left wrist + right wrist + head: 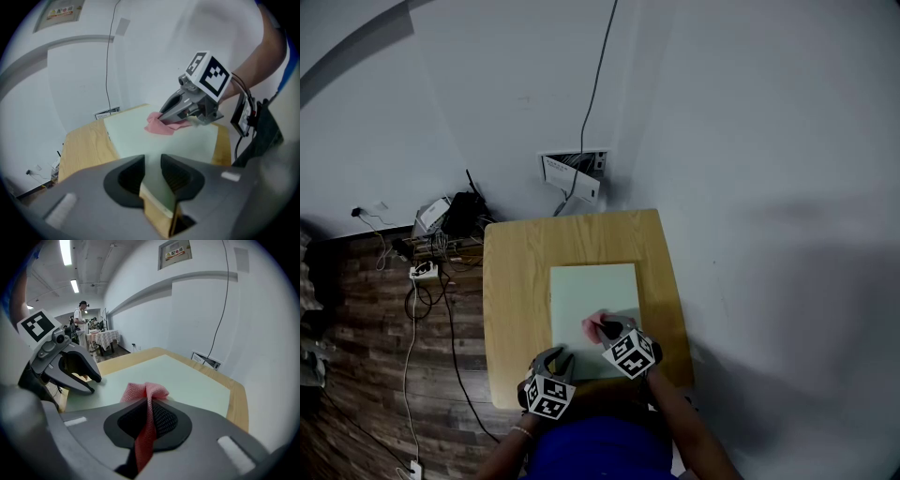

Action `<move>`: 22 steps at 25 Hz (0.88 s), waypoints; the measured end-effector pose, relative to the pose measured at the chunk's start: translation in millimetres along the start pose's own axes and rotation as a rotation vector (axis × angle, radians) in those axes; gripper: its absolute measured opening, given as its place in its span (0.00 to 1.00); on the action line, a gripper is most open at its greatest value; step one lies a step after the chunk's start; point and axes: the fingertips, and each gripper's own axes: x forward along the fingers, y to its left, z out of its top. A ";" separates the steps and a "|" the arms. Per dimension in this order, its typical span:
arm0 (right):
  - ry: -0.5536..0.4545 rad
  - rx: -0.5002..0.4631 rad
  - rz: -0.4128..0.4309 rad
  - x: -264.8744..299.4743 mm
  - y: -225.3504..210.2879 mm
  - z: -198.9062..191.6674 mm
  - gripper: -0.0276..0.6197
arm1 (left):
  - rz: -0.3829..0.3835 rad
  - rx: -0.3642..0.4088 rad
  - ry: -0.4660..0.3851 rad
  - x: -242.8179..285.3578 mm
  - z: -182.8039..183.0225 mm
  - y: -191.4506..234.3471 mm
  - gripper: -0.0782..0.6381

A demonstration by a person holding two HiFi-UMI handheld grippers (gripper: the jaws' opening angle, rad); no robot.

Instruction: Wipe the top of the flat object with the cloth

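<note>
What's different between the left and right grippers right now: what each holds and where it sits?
The left gripper clamps the near edge of the pale green board; the right gripper pinches the pink cloth. The left sits at the board's rim, the right farther in, cloth touching the top. Both are closed on something.

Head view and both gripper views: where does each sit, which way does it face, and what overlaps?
Head view: on the head, steeply down onto table and board; shows left gripper, right gripper, both arms.
Left gripper view: rides the left gripper, along jaws closed on the board's edge, across the board; shows right gripper and arm.
Right gripper view: rides the right gripper, along jaws shut on the cloth, across the board; shows left gripper.
Shared: all three see board and cloth.
</note>
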 end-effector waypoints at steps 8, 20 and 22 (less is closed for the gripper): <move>0.009 0.025 -0.028 -11.3 -15.9 -13.3 0.07 | -0.003 0.000 -0.001 0.4 1.5 0.3 0.26; 0.030 0.069 -0.062 -32.5 -34.7 -35.3 0.07 | -0.006 0.000 -0.012 -0.1 3.3 1.0 0.26; 0.025 0.085 -0.055 -36.1 -37.6 -39.5 0.07 | -0.005 0.001 -0.014 -0.3 2.8 1.1 0.26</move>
